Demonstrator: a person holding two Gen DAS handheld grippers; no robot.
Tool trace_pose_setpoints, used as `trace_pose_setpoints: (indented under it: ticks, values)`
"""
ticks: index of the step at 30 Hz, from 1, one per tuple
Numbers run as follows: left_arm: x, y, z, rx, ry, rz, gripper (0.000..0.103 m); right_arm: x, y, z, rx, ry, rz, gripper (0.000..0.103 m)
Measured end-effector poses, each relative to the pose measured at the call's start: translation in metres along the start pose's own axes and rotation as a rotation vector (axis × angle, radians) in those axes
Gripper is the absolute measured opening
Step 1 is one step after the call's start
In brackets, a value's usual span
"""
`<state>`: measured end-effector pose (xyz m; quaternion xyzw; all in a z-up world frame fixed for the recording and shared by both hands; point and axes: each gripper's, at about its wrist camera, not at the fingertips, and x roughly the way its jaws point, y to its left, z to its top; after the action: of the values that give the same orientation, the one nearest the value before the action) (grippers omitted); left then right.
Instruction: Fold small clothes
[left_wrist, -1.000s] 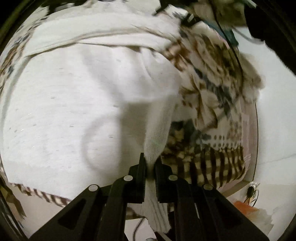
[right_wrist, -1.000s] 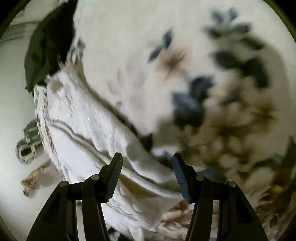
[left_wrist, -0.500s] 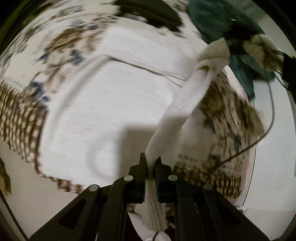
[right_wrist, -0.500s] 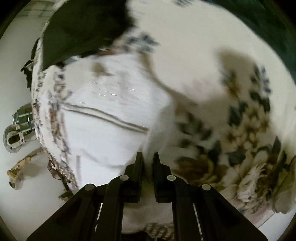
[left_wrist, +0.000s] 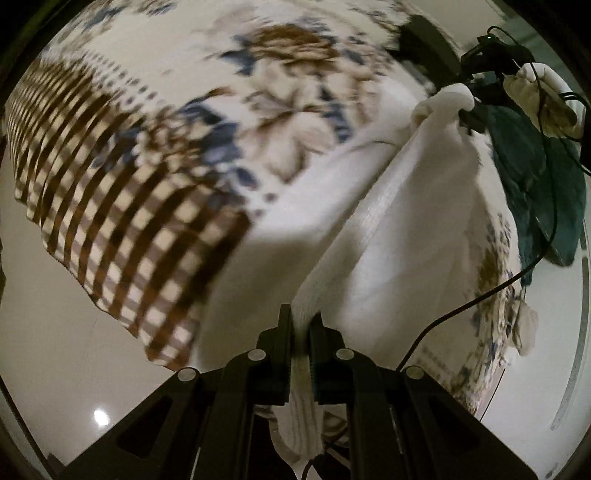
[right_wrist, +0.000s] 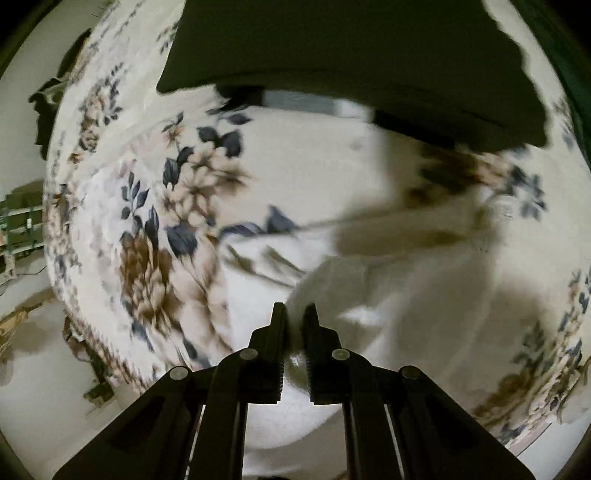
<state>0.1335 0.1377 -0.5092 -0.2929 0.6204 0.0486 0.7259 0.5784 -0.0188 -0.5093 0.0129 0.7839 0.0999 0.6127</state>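
Observation:
A white ribbed garment (left_wrist: 406, 229) is lifted off the flowered cloth (left_wrist: 280, 85) and stretched between my two grippers. My left gripper (left_wrist: 301, 317) is shut on its near edge. The far end of the garment is bunched at the other gripper (left_wrist: 469, 107), seen at the upper right of the left wrist view. In the right wrist view my right gripper (right_wrist: 293, 314) is shut on the white garment (right_wrist: 413, 295), which hangs to the right over the flowered cloth (right_wrist: 184, 192).
A dark folded garment (right_wrist: 351, 62) lies at the far side of the cloth. A dark teal garment (left_wrist: 535, 192) and a black cable (left_wrist: 480, 295) lie at the right. The cloth has a brown checked border (left_wrist: 110, 206); pale floor (left_wrist: 55, 350) surrounds it.
The right gripper closed on the white garment a second ago. Both grippers have since lifted and swung it, so the garment now hangs stretched between them instead of lying flat.

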Motion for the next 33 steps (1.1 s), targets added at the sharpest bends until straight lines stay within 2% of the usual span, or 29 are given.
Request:
trace_pose_setpoints:
  ticks: [2,5,6,7,8,9,10,12,14,16,18,20,21,23,24,25,26,27,28,31,33]
  values:
    - [0.012,0.017,0.005,-0.019,0.042,-0.019,0.006,0.019,0.012,0.008,0.006,0.007,-0.025,0.007]
    - [0.031,0.043,0.012,-0.078,0.105,-0.082,0.012,0.046,0.018,0.017,0.067,0.042,0.018,0.012]
    - [0.035,0.054,0.015,-0.105,0.129,-0.087,0.016,0.049,0.017,0.017,0.070,0.037,0.027,0.022]
    - [0.034,0.062,0.016,-0.124,0.144,-0.078,0.018,0.048,0.017,0.014,0.070,0.027,0.039,0.038]
    - [0.032,0.071,0.017,-0.145,0.150,-0.089,0.019,0.042,0.017,0.007,0.065,0.007,0.055,0.046]
    - [0.028,0.080,0.017,-0.161,0.146,-0.104,0.027,0.037,0.016,-0.001,0.058,-0.010,0.063,0.056]
    - [0.023,0.085,0.017,-0.169,0.142,-0.111,0.040,0.030,0.015,-0.012,0.046,-0.030,0.065,0.056]
    - [0.014,0.097,0.017,-0.184,0.137,-0.141,0.054,0.013,0.008,-0.045,0.007,-0.071,0.068,0.058]
    - [0.011,0.101,0.019,-0.177,0.146,-0.145,0.055,0.003,-0.006,-0.093,-0.015,-0.102,0.035,0.062]
    - [0.014,0.098,0.021,-0.142,0.177,-0.135,0.055,0.006,-0.023,-0.138,-0.006,-0.093,0.010,0.062]
    - [0.020,0.088,0.023,-0.094,0.199,-0.127,0.055,0.026,-0.048,-0.202,0.037,-0.032,-0.009,0.062]
    - [0.028,0.072,0.025,-0.016,0.226,-0.111,0.055,0.053,-0.065,-0.250,0.100,0.051,-0.001,0.062]
    - [0.033,0.060,0.025,0.033,0.239,-0.102,0.055,0.076,-0.079,-0.286,0.161,0.119,0.022,0.062]
    - [0.039,0.044,0.024,0.117,0.254,-0.079,0.053,0.111,-0.095,-0.335,0.260,0.210,0.057,0.062]
    - [0.043,0.034,0.022,0.170,0.260,-0.066,0.039,0.123,-0.100,-0.352,0.294,0.234,0.069,0.062]
    - [0.046,0.029,0.021,0.198,0.270,-0.063,0.005,0.135,-0.103,-0.369,0.329,0.246,0.086,0.061]
    - [0.049,0.025,0.019,0.216,0.288,-0.055,0.005,0.148,-0.105,-0.387,0.367,0.252,0.123,0.058]
    - [0.049,0.023,0.018,0.222,0.291,-0.047,0.004,0.157,-0.104,-0.397,0.384,0.256,0.146,0.036]
    - [0.047,0.022,0.019,0.219,0.288,-0.048,0.004,0.166,-0.103,-0.408,0.405,0.268,0.158,0.004]
    - [0.030,0.023,0.027,0.217,0.253,-0.023,0.004,0.166,-0.095,-0.428,0.423,0.238,0.129,0.003]
    - [0.028,0.032,0.031,0.213,0.258,0.005,0.004,0.169,-0.092,-0.439,0.418,0.255,0.099,0.003]
